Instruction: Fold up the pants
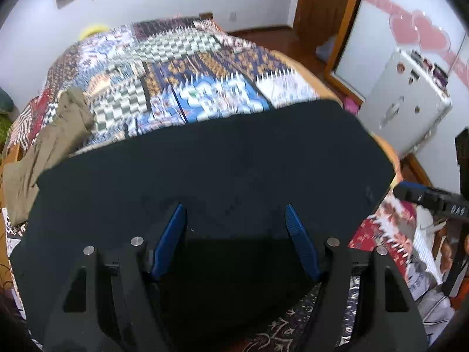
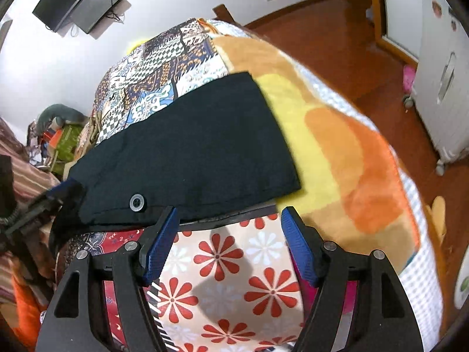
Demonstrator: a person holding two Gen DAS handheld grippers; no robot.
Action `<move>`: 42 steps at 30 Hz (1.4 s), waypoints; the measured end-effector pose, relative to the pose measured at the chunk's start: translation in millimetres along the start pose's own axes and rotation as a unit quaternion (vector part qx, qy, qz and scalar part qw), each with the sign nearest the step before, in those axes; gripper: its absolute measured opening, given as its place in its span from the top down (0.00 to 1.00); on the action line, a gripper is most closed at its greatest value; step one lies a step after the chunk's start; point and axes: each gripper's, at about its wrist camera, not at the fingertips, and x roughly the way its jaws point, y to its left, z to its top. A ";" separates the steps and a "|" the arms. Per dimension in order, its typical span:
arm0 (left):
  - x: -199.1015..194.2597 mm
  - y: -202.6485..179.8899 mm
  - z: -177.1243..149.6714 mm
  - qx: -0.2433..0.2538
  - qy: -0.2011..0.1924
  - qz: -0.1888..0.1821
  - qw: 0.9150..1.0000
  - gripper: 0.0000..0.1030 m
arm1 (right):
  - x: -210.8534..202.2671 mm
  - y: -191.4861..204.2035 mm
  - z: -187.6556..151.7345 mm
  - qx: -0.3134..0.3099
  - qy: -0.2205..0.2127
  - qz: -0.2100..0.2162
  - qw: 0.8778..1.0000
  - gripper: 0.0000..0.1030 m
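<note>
Now the black pants (image 2: 187,146) lie flat on the bed (image 1: 205,67), folded into one long panel, waist button nearest me, presumably laid out for the next fold. Left hand-held gripper (image 1: 236,214) hangs above them, jaws spread, empty. Right hand-held gripper (image 2: 230,215) likewise spread, just off the waist edge. Count: one black pair, one olive garment (image 1: 52,135) beyond it.
</note>
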 end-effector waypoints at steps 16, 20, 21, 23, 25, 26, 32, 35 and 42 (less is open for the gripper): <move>5.6 -4.6 -4.9 0.010 -0.007 0.006 1.000 0.22 | 18.5 -14.6 10.4 0.062 -0.019 0.074 0.995 0.34; 6.4 -4.3 -4.9 0.010 -0.008 0.007 1.000 0.21 | 19.7 -19.5 14.4 0.071 -0.040 0.071 0.994 0.58; 6.4 -4.4 -4.9 0.010 -0.008 0.007 1.000 0.21 | 19.5 -20.0 15.7 0.070 -0.046 0.068 0.994 0.67; 6.5 -4.4 -4.9 0.010 -0.008 0.007 1.000 0.21 | 18.1 -21.2 17.8 0.070 -0.056 0.069 0.994 0.80; 6.3 -4.6 -5.0 0.010 -0.008 0.007 1.000 0.20 | 18.2 -21.9 21.0 0.068 -0.063 0.064 0.994 0.88; 6.4 -4.4 -5.0 0.010 -0.008 0.007 1.000 0.20 | 17.4 -21.3 22.1 0.064 -0.068 0.061 0.994 0.90; 3.4 -2.0 -4.0 0.004 -0.007 0.011 1.000 0.21 | 5.5 -5.3 31.7 0.026 -0.092 0.052 0.994 0.92; -4.3 5.2 -3.3 -0.014 -0.012 0.009 1.000 0.21 | -5.3 5.1 40.8 0.011 -0.109 0.060 0.992 0.92; -46.2 41.8 -2.7 -0.065 -0.063 0.019 0.996 0.21 | -21.0 42.8 66.2 -0.028 -0.137 0.088 0.986 0.92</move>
